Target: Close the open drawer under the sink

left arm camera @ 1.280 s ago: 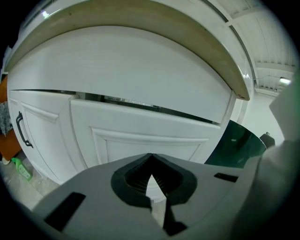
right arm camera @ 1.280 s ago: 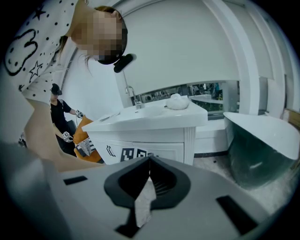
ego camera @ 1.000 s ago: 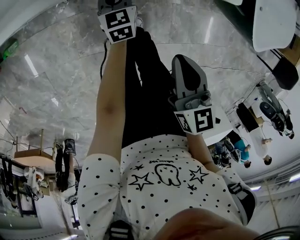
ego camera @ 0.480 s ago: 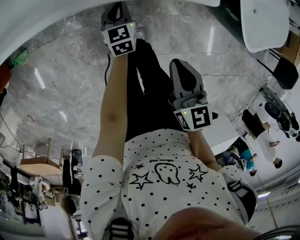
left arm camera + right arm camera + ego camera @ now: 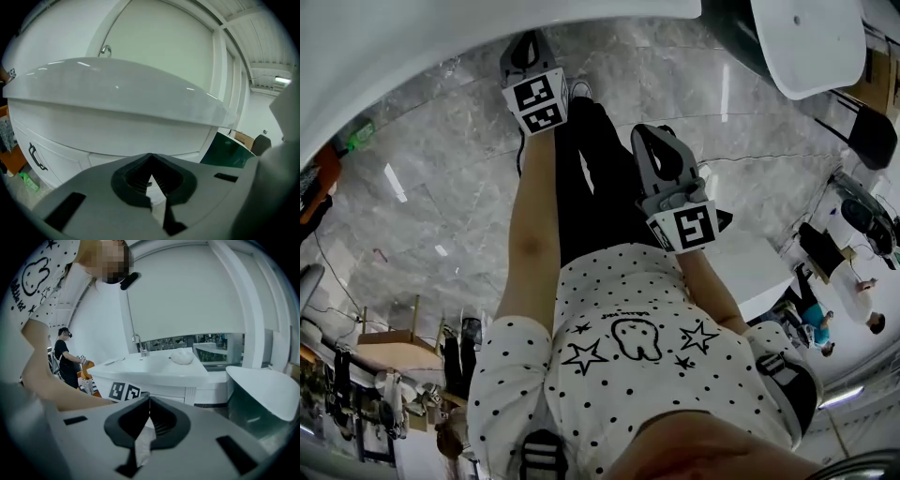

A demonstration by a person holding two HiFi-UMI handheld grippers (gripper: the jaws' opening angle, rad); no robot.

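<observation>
Seen from the head, a person in a white spotted shirt (image 5: 637, 375) looks down over a grey marble floor (image 5: 422, 169), both forearms stretched forward, each hand carrying a grey two-jaw tool. The left gripper (image 5: 150, 161) has its jaws pressed together with nothing between them. The right gripper (image 5: 149, 401) likewise has its jaw tips meeting and carries nothing. The left tool points at the thick white front edge of the sink (image 5: 117, 93), which juts out over a white cabinet (image 5: 70, 150) beneath it. One cabinet panel at the lower left bears a dark handle (image 5: 37, 157). Which panel is the drawer, and whether it stands out from the front, cannot be told. A green object (image 5: 28, 182) lies on the floor by the cabinet's left end. From the right tool's camera the sink top shows a tap (image 5: 138, 344) at the back and a white lump (image 5: 183, 357) resting on it. The left tool's marker cube (image 5: 125, 391) sits in front of the cabinet, and another person (image 5: 65, 359) stands far left. A white table (image 5: 811, 42) is at the upper right of the head view.
</observation>
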